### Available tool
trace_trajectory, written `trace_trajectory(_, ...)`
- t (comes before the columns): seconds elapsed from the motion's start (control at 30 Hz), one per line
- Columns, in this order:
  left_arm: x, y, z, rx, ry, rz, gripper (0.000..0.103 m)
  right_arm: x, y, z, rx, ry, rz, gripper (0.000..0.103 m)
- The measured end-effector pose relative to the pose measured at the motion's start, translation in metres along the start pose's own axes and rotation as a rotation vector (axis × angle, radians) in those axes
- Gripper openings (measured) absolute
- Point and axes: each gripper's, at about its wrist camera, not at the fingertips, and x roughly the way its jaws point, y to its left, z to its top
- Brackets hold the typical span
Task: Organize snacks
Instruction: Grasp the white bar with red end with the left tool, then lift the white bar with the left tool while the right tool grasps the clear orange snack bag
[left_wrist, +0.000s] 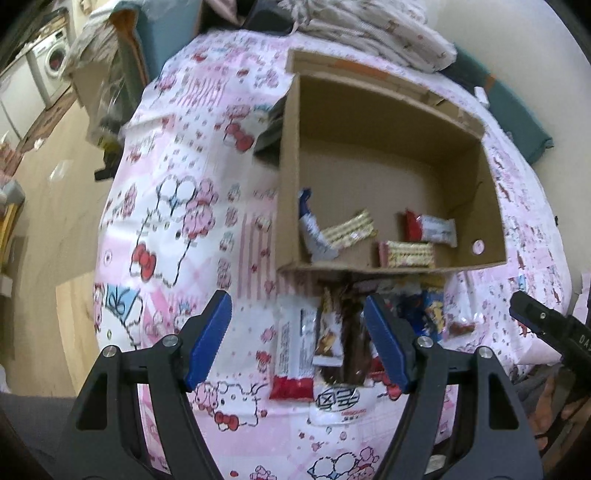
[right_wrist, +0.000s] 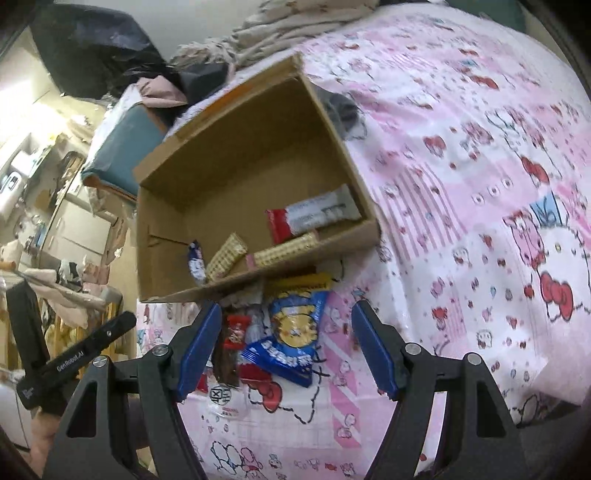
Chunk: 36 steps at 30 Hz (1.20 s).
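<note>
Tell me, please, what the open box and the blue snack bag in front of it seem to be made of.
The box: plain brown cardboard, matte, with raw cut edges and folded flaps. The blue snack bag: probably thin plastic film, glossy, since its printed surface crinkles and catches light.

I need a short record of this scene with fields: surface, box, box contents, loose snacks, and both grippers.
surface: pink cartoon-print cloth
box: open cardboard box on the cloth
box contents: four wrapped snacks, among them a red-and-white bar
loose snacks: pile in front of the box, including a blue packet
left gripper: open, above the pile
right gripper: open, above the blue packet
</note>
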Motion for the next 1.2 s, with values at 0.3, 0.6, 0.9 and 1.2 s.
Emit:
trace_trajectory(0.3,0.026,0.017,-0.006,-0.085,0.081,0.019,0.071,0.012,-0.019,-0.002,0.107,0.046,-0.023,0.075)
trace_trajectory(0.6,0.064,0.016,-0.018,-0.081,0.227,0.058,0.068,0.016,-0.022,0.001,0.147,0.051,-0.013,0.076)
trace_trajectory(0.9,0.098,-0.010,-0.039,0.066,0.337,0.123,0.061,0.015,-0.026,0.003,0.165,0.050,-0.004,0.076)
trace_trajectory(1.2,0.091,-0.019,-0.049,0.136,0.364,0.144,0.027,0.011,-0.042,0.004,0.213,0.044,-0.023,0.076)
